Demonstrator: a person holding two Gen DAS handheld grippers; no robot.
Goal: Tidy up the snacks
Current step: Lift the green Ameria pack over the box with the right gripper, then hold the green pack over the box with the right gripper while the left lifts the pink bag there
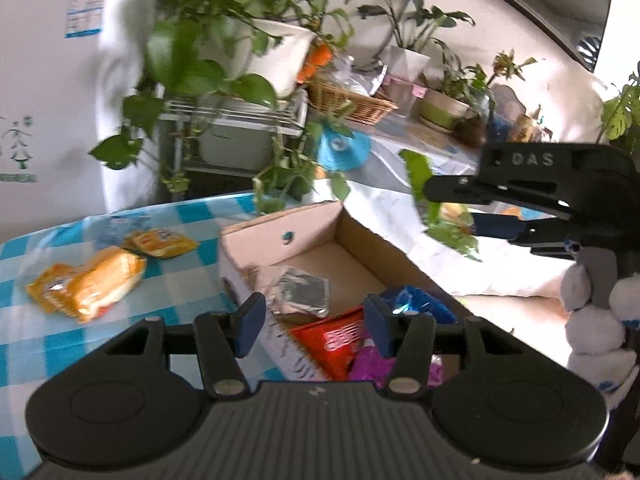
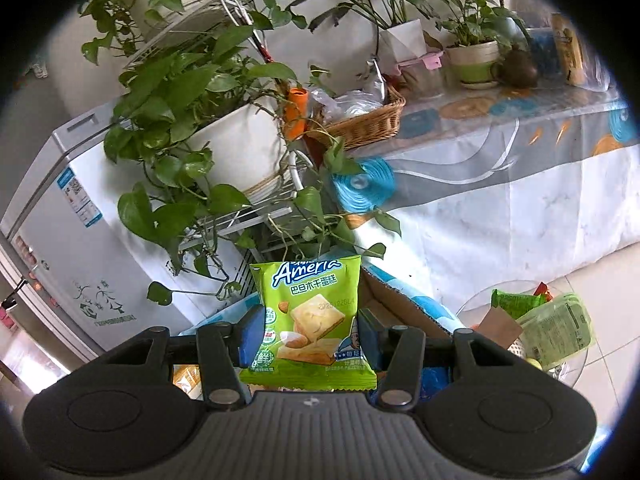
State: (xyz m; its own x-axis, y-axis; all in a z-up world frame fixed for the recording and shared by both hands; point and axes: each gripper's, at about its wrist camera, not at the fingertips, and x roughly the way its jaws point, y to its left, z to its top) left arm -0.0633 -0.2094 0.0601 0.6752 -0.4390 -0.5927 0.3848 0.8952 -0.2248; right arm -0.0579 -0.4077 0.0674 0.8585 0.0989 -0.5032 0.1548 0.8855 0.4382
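Observation:
A cardboard box (image 1: pixel 280 236) stands on the blue-checked table (image 1: pixel 48 344) and holds a silver packet (image 1: pixel 300 292), a red packet (image 1: pixel 336 340), a blue packet (image 1: pixel 420 304) and a purple packet (image 1: pixel 368 364). My left gripper (image 1: pixel 312 324) is open and empty, hovering over the box's near end. Orange and yellow snack packets (image 1: pixel 100 280) lie on the table left of the box. My right gripper (image 2: pixel 310 336) is shut on a green Ameria cake packet (image 2: pixel 310 320), held up in the air. It appears in the left wrist view (image 1: pixel 500 188) to the right, above the box.
Potted plants (image 1: pixel 224 40) on a wire rack stand behind the table. A wicker basket (image 1: pixel 352 102) and more pots sit on a covered counter. A white fridge (image 2: pixel 80 240) is at the left. A glass bowl with green packets (image 2: pixel 548 328) sits low at the right.

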